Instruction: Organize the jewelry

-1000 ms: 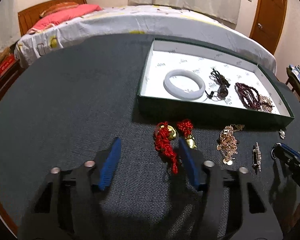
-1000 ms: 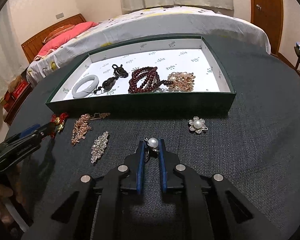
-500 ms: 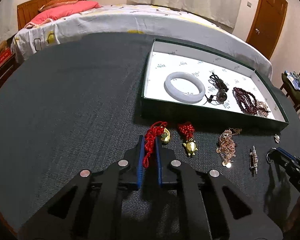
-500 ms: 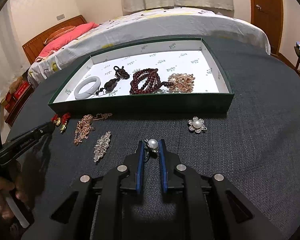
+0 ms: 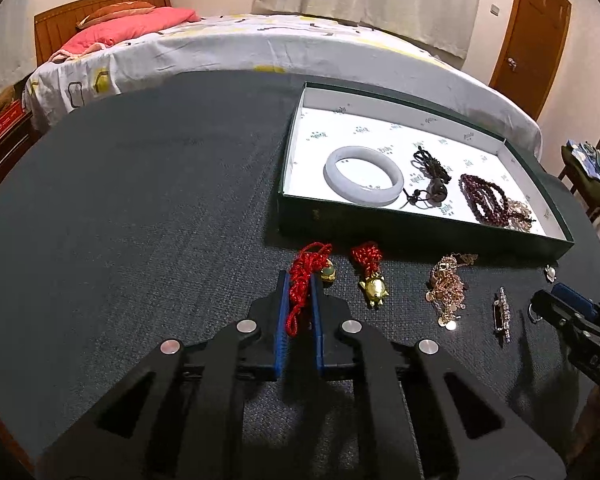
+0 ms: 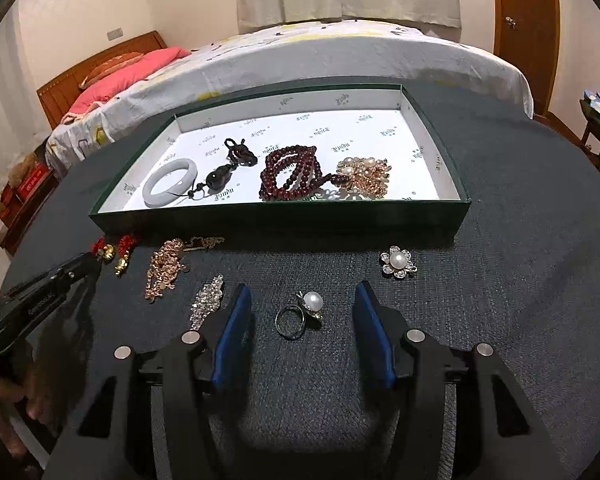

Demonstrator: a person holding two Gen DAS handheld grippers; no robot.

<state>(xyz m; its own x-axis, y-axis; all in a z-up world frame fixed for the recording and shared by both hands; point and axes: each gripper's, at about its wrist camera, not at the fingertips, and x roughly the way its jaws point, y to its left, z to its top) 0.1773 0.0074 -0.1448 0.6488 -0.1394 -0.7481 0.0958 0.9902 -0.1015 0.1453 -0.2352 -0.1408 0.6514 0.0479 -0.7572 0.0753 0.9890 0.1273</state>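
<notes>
My left gripper [image 5: 299, 284] pinches the red cord charm [image 5: 303, 276], and my blue pads hide the middle of its cord. From my left camera, the box's [image 5: 400, 236] near wall hides the lower edge of the beaded bracelet [image 5: 483, 199]; my right gripper [image 5: 556, 304] is cut off at the picture's right edge. From my right camera, my hand [image 6: 4, 408] on the left gripper's handle runs off the left edge. The box lining's print is too small to read.

Your two wrist cameras, low and close over the dark table [image 5: 140, 200]

Each looks forward and downward along its fingers toward the far bed [image 6: 340, 52]; both share the green box [image 5: 400, 232] and the jewelry row before it.
</notes>
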